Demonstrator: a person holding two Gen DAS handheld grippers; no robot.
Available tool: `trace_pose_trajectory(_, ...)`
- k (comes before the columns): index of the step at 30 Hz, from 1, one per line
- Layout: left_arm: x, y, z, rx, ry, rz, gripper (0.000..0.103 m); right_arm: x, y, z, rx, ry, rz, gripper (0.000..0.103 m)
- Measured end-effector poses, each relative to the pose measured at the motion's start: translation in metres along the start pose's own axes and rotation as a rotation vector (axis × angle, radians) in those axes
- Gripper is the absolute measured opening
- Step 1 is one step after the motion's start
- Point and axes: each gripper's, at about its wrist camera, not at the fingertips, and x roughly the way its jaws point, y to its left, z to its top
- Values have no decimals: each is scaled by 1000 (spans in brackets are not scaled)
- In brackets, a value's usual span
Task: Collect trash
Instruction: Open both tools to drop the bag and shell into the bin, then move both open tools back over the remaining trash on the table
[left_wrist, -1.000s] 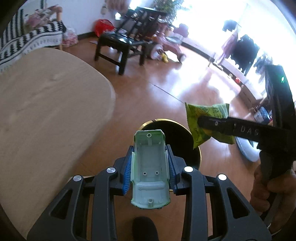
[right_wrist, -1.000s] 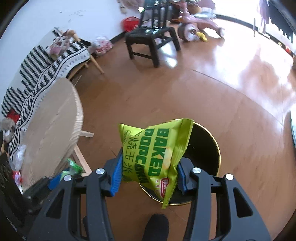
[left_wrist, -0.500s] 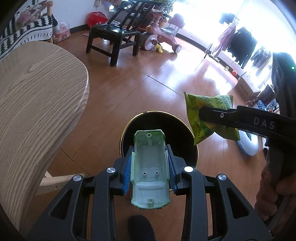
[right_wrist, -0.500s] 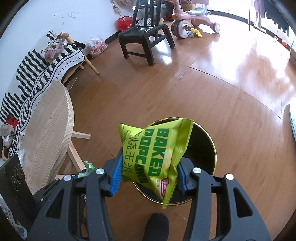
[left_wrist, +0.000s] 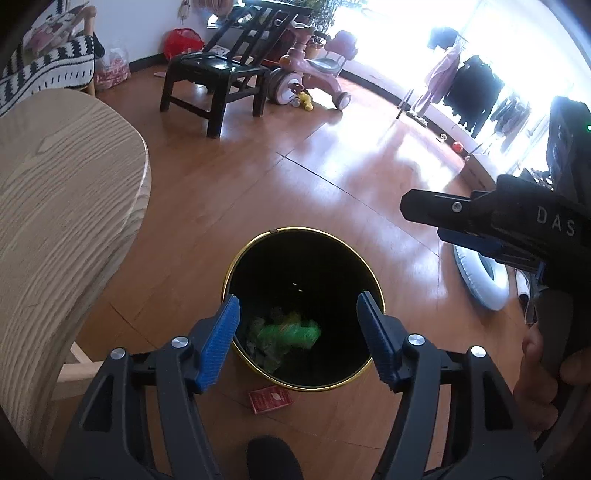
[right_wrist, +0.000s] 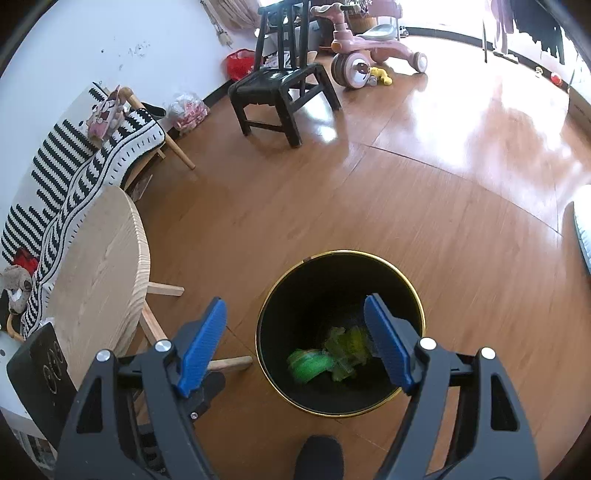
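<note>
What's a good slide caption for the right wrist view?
Open right gripper above black gold-rimmed bin holding green wrappers.

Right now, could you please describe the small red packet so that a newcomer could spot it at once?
Find the black trash bin with the gold rim standing on the wooden floor beside the round wooden table. The red packet lies flat on the floor just outside the bin's near edge. It is the only piece of litter left outside the bin.

The wooden floor (left_wrist: 229, 192) carries a black, gold-rimmed bin (left_wrist: 334, 254), a red packet (left_wrist: 270, 399) just beside it, a black chair (right_wrist: 280, 96), a pink tricycle (right_wrist: 369, 55), and a round wooden table (right_wrist: 96, 273).
</note>
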Motion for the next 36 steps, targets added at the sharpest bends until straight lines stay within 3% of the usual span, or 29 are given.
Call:
trace_pose_trajectory(5, -8, 7, 2, -13, -3, 7, 66, 0, 5, 3, -12, -3, 9, 75)
trace_pose_trajectory(11, -36, 22, 2, -31, -40, 42, 76, 0, 31, 3, -54, 0, 30, 77)
trace_pose_trajectory(15, -70, 37, 0, -41, -84, 86, 89, -3, 59, 4, -87, -9, 57, 85)
trace_pose_trajectory(18, -102, 56, -5, -68, -117, 132, 92, -3, 91, 3, -129, -8, 88, 85)
trace_pose_trajectory(26, -197, 120, -30, -137, -190, 291, 92, -1, 216, -19, -305, 16, 208, 87)
trace_pose_trajectory(32, -275, 174, -74, -167, -247, 447, 92, 1, 338, -53, -479, 57, 321, 87)
trace_pose_trajectory(36, -325, 226, -115, -249, -272, 543, 92, 1, 407, -84, -587, 91, 386, 87)
